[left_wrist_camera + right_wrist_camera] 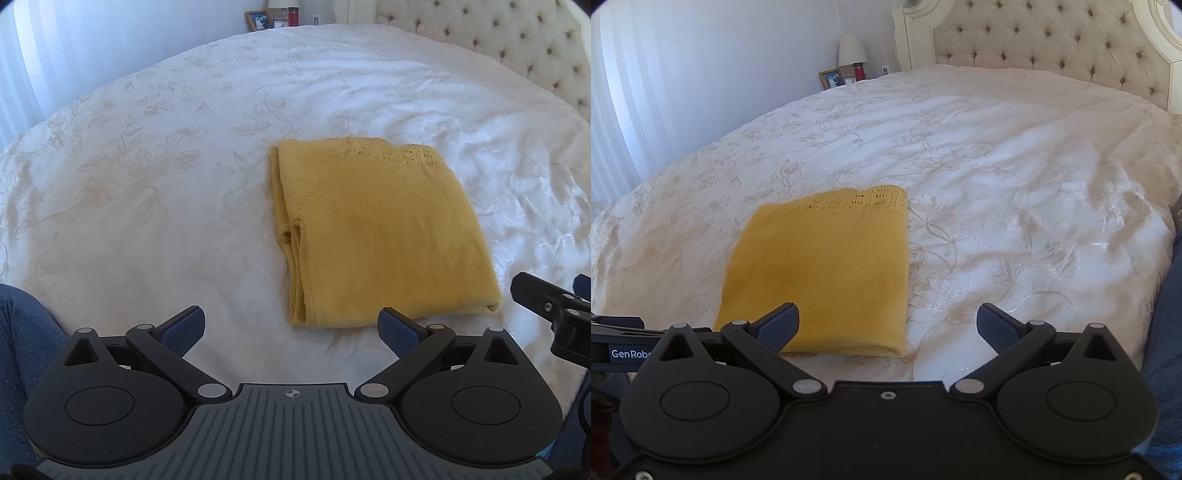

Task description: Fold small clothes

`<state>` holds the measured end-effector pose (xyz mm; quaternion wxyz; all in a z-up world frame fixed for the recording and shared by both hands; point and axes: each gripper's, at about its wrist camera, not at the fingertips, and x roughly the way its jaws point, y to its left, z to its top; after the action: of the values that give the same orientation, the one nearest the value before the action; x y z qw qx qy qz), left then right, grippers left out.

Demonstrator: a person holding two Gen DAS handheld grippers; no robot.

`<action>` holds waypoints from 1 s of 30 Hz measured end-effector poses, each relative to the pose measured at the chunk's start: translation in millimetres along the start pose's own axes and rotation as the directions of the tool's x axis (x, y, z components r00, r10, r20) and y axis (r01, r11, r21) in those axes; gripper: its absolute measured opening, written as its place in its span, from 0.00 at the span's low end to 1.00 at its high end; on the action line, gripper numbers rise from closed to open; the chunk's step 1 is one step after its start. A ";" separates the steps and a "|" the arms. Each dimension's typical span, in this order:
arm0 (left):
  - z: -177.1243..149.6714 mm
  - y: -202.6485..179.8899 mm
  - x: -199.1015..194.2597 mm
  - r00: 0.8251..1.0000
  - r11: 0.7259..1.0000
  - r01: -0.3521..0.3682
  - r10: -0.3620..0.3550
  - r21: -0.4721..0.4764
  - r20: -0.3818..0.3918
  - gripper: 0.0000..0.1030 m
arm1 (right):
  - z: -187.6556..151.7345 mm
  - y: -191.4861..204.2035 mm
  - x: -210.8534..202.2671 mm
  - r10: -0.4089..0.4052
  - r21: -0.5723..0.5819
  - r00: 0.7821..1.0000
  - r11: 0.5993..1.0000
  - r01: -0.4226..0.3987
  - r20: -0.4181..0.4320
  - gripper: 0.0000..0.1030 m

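1. The yellow knit garment [376, 236] lies on the white bedspread [147, 184] as a neat, layered rectangle, its lace edge on the far side.
2. The left gripper [291, 328] hovers just short of the near edge, fingers spread wide and empty.
3. The right gripper [886, 326] is likewise spread and empty, its left finger over the near edge.
4. The fold looks finished or nearly so; a further fold would call for pinching the near corners.
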<state>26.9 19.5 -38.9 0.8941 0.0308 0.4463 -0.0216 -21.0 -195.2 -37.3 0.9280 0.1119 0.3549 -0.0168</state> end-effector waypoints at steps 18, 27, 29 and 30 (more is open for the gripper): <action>3.0 -2.1 4.5 1.000 1.000 0.005 -0.005 0.001 -0.021 0.98 | 2.2 3.7 7.0 0.010 -0.011 1.000 1.000 -0.010 -0.020 0.99; 4.8 -2.9 6.8 0.999 1.000 0.008 -0.008 0.003 -0.031 0.98 | 3.6 5.2 10.6 0.014 -0.019 1.000 1.000 -0.015 -0.027 0.99; 4.8 -3.4 7.4 0.999 1.000 0.008 -0.008 0.003 -0.034 0.98 | 3.6 5.2 10.9 0.013 -0.019 1.000 1.000 -0.014 -0.027 0.99; 5.0 -3.7 7.6 0.999 1.000 0.009 -0.009 0.003 -0.035 0.98 | 3.7 5.2 10.9 0.014 -0.019 1.000 1.000 -0.014 -0.028 0.99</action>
<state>35.2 15.4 -42.1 0.8859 0.0308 0.4621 -0.0257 -9.8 -190.4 -40.8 0.9242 0.1056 0.3670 -0.0054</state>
